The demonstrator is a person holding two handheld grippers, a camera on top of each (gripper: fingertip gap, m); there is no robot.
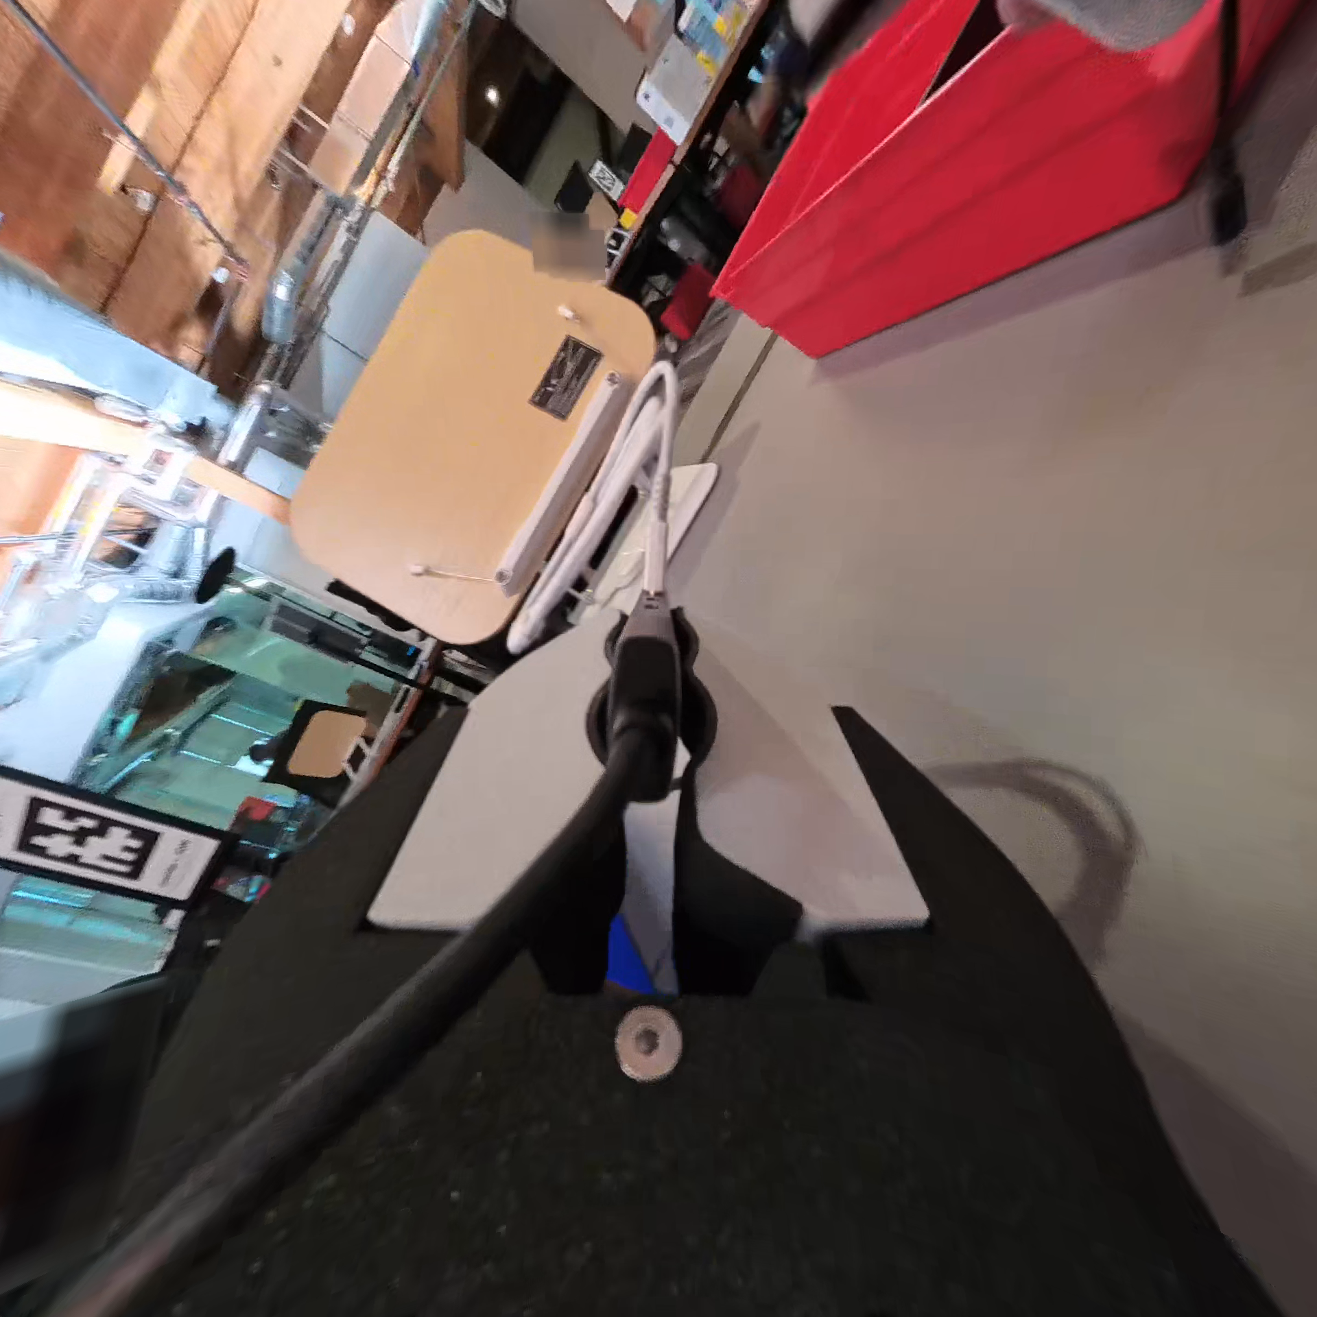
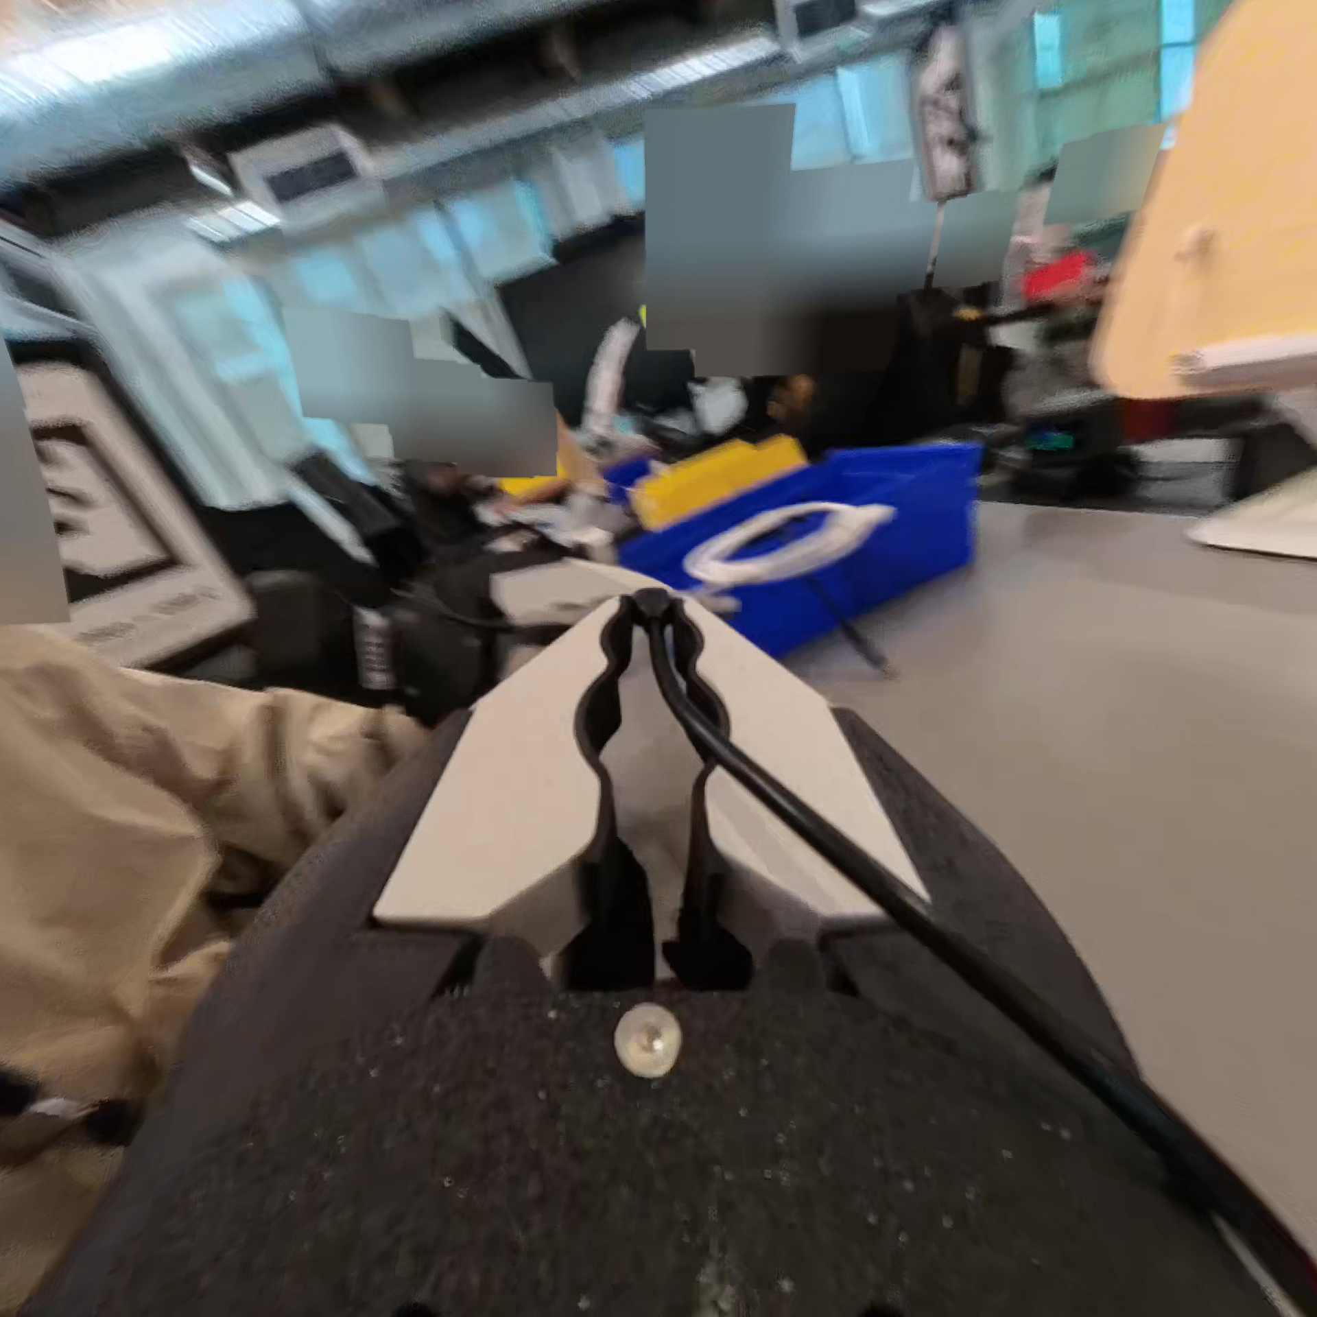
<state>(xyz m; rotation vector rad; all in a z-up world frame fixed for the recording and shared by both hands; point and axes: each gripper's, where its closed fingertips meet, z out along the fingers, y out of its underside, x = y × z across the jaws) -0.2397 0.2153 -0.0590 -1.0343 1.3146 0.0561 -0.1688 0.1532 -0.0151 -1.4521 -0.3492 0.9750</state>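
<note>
My left gripper is shut on the black plug of a black cable that runs back down to the lower left. The plug's tip meets the end of a white cable, which loops up past a tan board. My right gripper is shut on a thin black cable that trails over the right finger to the lower right. A blue bin just beyond holds a coiled white cable.
A grey tabletop lies under both grippers. A red bin stands at its far side in the left wrist view. A beige sleeve is at the left, and yellow bins behind the blue one. One gripper's finger ends stand about 11 cm off the other's.
</note>
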